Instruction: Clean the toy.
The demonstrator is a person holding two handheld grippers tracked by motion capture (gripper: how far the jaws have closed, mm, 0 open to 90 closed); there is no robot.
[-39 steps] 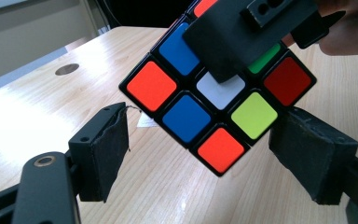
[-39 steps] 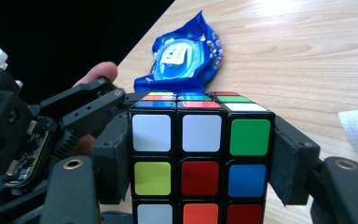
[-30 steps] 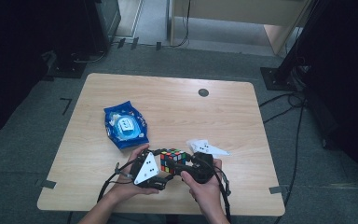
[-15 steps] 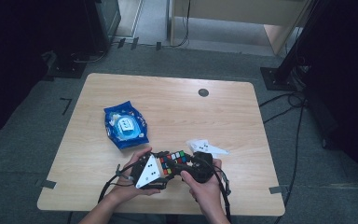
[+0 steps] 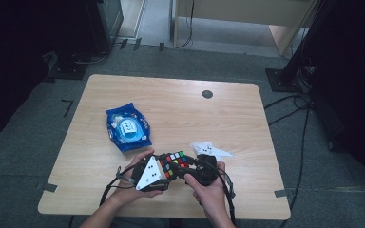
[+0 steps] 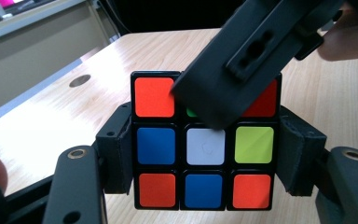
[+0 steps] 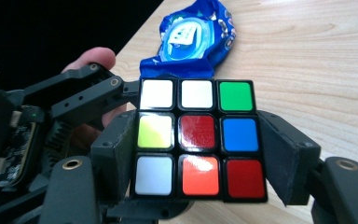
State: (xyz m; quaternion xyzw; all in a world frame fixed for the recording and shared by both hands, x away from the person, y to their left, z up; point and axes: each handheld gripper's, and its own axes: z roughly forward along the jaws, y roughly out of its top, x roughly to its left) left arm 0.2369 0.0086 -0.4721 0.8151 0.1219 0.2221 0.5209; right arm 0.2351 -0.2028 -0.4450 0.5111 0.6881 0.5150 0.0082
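A scrambled Rubik's cube is held above the table's near edge between both grippers. My left gripper has just been closing, and its pads now press on the cube's two sides. The cube face toward it has a white centre. My right gripper is shut on the cube from the other side, facing a red centre. One right jaw crosses the cube's top in the left gripper view. In the high view the left gripper carries a grey three-cornered plate, and the right gripper meets it.
A blue snack packet lies left of centre on the wooden table, just beyond the cube. White paper scraps lie right of the hands. A dark round grommet sits near the far edge. Cables trail off the near edge.
The left gripper's grey plate has tipped slightly and sits a little closer against the cube. Both hands and the cube stay where they were.
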